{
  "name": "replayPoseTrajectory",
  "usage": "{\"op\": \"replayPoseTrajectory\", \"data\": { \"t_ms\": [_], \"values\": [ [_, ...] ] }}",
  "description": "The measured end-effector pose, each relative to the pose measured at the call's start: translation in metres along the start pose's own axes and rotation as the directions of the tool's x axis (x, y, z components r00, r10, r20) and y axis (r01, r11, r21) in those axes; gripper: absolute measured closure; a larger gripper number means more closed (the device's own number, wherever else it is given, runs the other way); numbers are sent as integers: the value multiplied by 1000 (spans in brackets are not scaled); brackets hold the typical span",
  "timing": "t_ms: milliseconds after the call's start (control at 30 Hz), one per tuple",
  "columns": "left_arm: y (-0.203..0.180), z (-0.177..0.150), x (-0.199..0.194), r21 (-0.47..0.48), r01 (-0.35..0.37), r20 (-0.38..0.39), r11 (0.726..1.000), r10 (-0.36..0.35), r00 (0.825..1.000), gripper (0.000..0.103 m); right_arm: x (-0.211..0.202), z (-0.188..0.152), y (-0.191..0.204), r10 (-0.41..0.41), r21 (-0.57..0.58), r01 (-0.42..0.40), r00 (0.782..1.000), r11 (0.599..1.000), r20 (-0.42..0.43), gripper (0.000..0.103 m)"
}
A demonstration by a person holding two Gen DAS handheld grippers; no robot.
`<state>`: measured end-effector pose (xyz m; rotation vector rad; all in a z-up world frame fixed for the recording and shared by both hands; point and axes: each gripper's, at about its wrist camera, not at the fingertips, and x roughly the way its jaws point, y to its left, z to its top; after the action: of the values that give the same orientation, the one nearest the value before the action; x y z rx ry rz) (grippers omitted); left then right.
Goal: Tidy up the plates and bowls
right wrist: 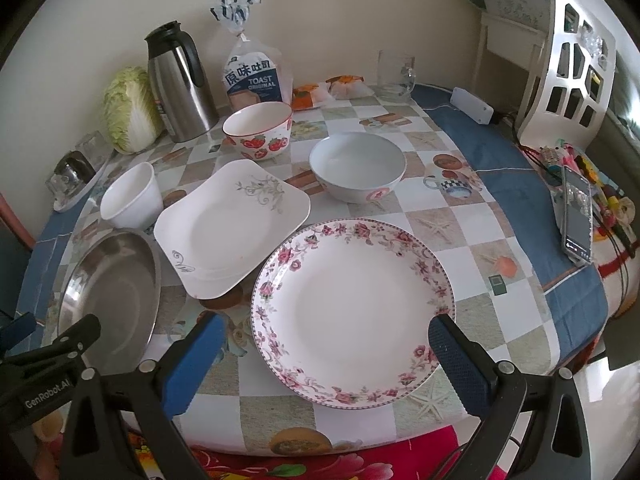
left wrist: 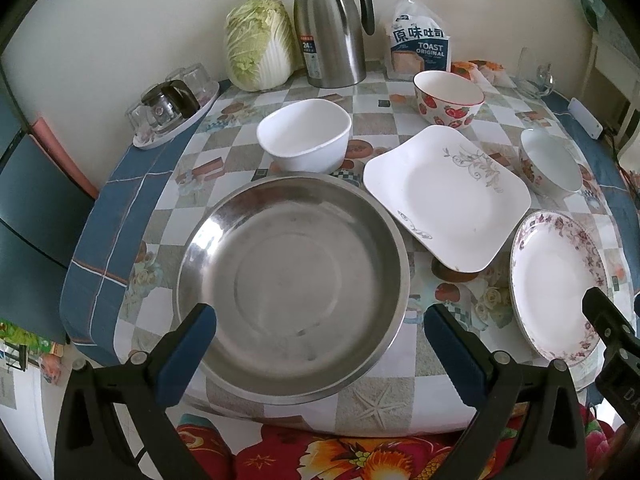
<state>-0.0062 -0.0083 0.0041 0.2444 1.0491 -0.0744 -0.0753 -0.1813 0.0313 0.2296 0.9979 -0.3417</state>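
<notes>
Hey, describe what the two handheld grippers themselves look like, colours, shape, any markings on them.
Both are the same build: the left gripper and right gripper have black plastic triangular finger frames with cut-out openings, silver round fasteners, and dark blue textured pads on the inner faces. The left gripper's side, seen from the right wrist view, carries white "GenRobot.AI" lettering. No sleeves or hands show.

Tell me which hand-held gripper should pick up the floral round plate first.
Right. The right hand-held gripper is open and faces the floral round plate, whose near rim sits between its fingers. The left hand-held gripper is open over the steel basin.
</notes>
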Motion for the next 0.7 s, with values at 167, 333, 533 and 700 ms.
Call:
{"op": "replayPoseTrajectory", "data": {
  "t_ms": [167,333,533,700],
  "values": [
    [0,-1,-1,2,1,4,1000,-1,1000,0,0,0,0,9,0,-9,1000,1000,2,0],
    [0,-1,-2,6,1,9,1000,-1,1000,0,0,0,0,10,0,-10,1000,1000,2,0],
    [-1,-1,-2,7,2,11,1000,-2,1000,0,0,0,1,12,-2,-12,1000,1000,3,0],
    [-2,-1,-2,8,2,13,1000,-2,1000,0,0,0,2,11,-3,-11,1000,1000,3,0]
  ]
}}
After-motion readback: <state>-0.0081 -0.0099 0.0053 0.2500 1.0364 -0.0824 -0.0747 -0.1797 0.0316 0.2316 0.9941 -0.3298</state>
